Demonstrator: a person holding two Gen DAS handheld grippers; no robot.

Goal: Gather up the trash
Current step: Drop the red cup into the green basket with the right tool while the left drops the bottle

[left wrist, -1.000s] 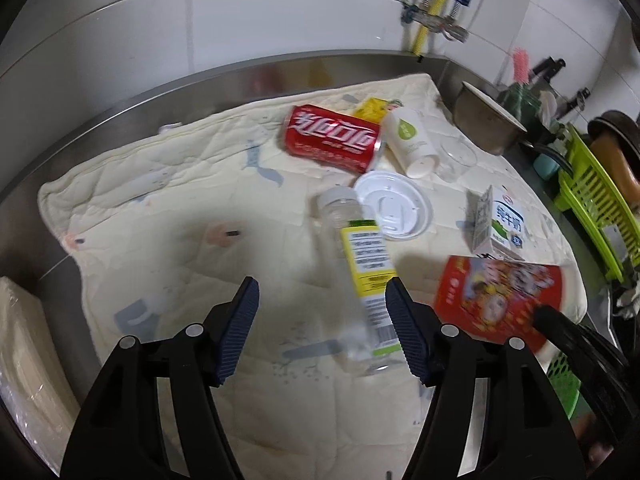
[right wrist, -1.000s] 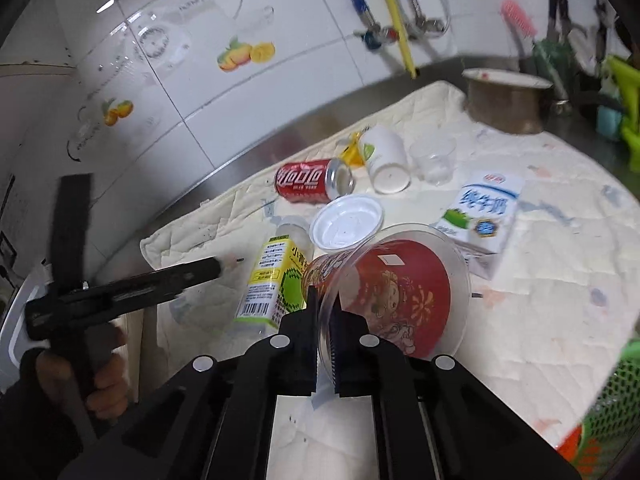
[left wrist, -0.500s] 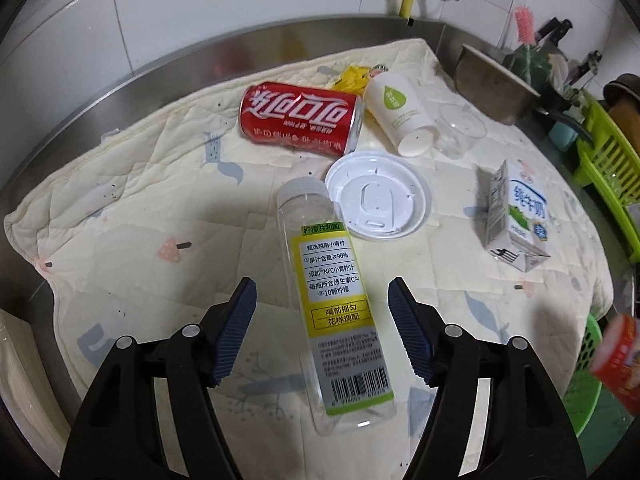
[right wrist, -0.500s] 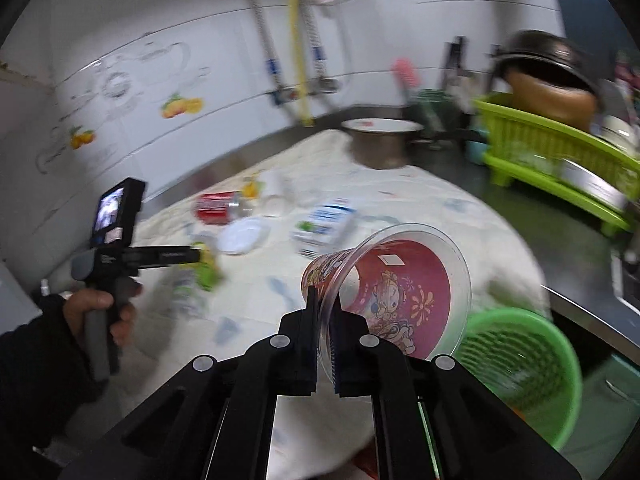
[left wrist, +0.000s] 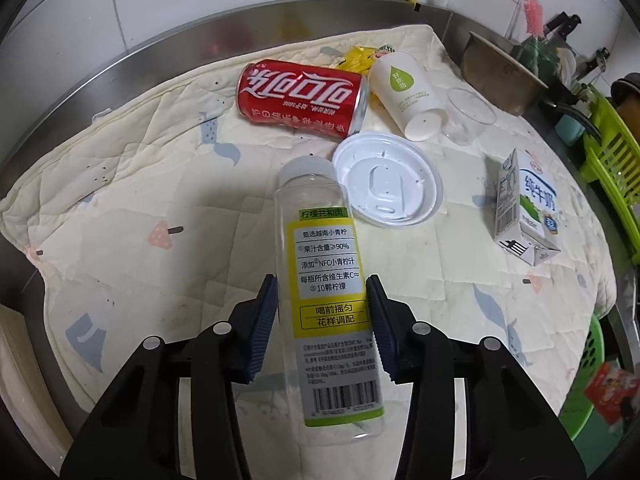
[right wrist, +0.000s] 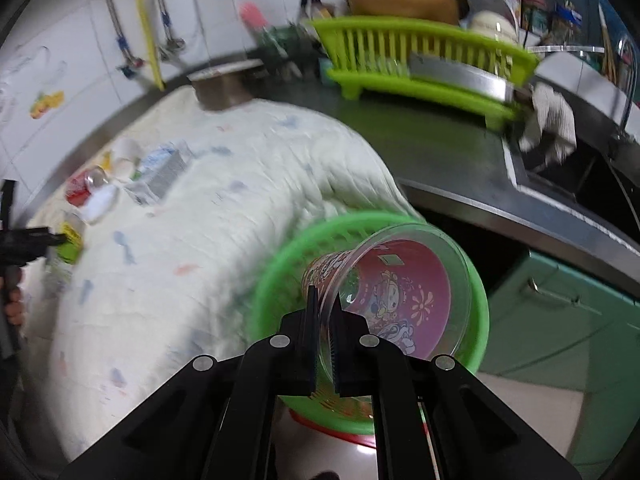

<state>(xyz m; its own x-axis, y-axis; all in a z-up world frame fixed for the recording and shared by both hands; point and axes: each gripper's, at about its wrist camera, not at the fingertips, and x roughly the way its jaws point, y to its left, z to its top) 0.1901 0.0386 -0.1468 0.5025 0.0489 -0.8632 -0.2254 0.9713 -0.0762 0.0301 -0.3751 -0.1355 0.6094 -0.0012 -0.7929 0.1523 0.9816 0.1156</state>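
Observation:
A clear plastic bottle (left wrist: 328, 264) with a yellow label lies on the quilted mat (left wrist: 140, 184). My left gripper (left wrist: 322, 312) straddles its middle; the jaws are closing and both blue pads touch the bottle's sides. Beyond it lie a red cola can (left wrist: 300, 98), a white paper cup (left wrist: 406, 94), a white lid (left wrist: 386, 180), a clear cup (left wrist: 470, 114) and a milk carton (left wrist: 528, 208). My right gripper (right wrist: 325, 320) is shut on the rim of a red printed noodle cup (right wrist: 400, 292), held tilted over the green basket (right wrist: 280, 264) beside the counter.
A metal bowl (left wrist: 500, 76) sits at the mat's far right corner. A green dish rack (right wrist: 420, 60) with dishes stands on the steel counter, with a sink edge (right wrist: 560, 184) to its right. A tiled wall with pipes lies behind. A hand (right wrist: 14, 304) holds the left gripper.
The left jaws have narrowed from wide open onto the bottle. The right gripper has swung the noodle cup from over the mat to above the green basket.

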